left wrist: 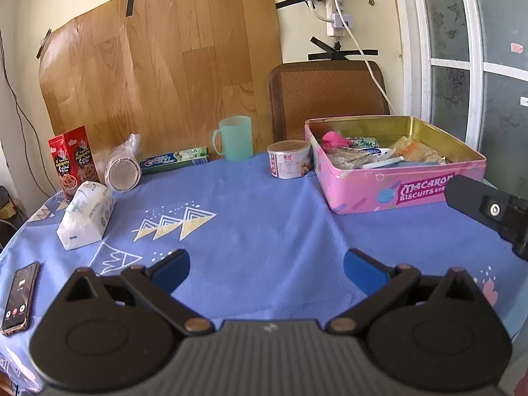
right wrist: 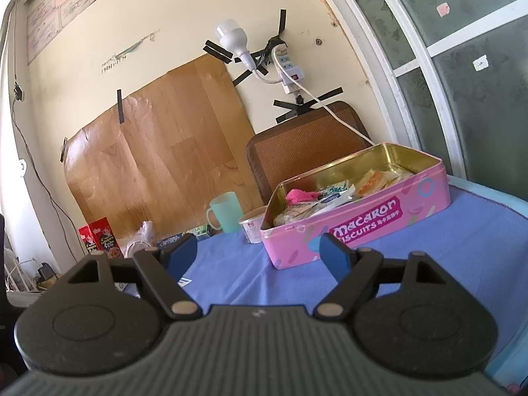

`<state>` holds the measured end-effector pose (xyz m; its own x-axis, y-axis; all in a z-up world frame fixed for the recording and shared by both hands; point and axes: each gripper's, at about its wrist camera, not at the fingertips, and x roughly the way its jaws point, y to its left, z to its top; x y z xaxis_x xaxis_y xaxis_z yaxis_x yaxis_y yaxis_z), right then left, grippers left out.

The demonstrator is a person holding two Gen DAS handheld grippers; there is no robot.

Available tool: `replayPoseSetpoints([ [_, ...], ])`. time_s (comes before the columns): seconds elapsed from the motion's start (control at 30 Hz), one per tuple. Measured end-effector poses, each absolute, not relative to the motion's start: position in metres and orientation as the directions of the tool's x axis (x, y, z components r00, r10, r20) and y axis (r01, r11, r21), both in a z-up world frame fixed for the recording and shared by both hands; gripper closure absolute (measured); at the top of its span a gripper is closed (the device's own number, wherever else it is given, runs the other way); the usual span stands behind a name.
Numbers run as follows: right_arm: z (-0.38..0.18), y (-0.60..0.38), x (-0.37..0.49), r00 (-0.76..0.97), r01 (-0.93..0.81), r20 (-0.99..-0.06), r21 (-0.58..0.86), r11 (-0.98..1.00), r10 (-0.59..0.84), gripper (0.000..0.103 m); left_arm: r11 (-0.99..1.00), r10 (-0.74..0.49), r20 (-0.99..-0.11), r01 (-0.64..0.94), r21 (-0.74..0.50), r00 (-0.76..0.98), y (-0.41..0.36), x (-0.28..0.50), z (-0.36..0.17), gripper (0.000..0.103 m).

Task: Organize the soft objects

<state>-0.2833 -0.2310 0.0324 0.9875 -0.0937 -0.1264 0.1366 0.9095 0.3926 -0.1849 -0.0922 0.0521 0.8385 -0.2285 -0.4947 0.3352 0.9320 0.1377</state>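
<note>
I see a blue tablecloth (left wrist: 264,217) printed with white and pale yellow triangles over the tabletop. My biscuit tin (left wrist: 396,188) is pink outside with blue and white shapes and a magenta label lettered in white, gold inside; a bright pink soft thing (left wrist: 333,139) lies in it. The mug (left wrist: 235,138) is mint green, the snack box (left wrist: 74,161) red and black, the tissue pack (left wrist: 86,214) white with faint blue print, the long carton (left wrist: 175,160) blue and green. Both grippers' fingers (left wrist: 363,270) carry blue pads on black frames.
</note>
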Motion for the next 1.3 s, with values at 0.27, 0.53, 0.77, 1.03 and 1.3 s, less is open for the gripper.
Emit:
replayPoseSetpoints([
  [0.27,0.0322,-0.2311,-0.2828,0.988,0.136,-0.128,0.393,0.909,-0.092,0.020,0.934,-0.220,-0.510,0.331,0.137,0.832,-0.0910,-0.1815,0.0497,0.000],
  [0.53,0.0318,-0.2311,-0.2819,0.988,0.132,-0.131,0.393,0.910,-0.087,0.020,0.935,-0.215,-0.527,0.329,0.133,0.822,-0.0910,-0.1795,0.0464,0.000],
  [0.77,0.0318,-0.2314,-0.2822,0.988,0.132,-0.130,0.393,0.910,-0.087,0.020,0.935,-0.210,-0.537,0.329,0.135,0.817,-0.0922,-0.1780,0.0450,0.000],
  [1.03,0.0318,-0.2322,-0.2817,0.988,0.131,-0.130,0.393,0.910,-0.086,0.020,0.935,-0.206,-0.544,0.328,0.137,0.813,-0.0916,-0.1759,0.0449,0.000],
  [1.3,0.0317,-0.2320,-0.2820,0.988,0.130,-0.129,0.392,0.911,-0.085,0.020,0.935,-0.203,-0.547,0.327,0.139,0.812,-0.0928,-0.1758,0.0452,0.000],
])
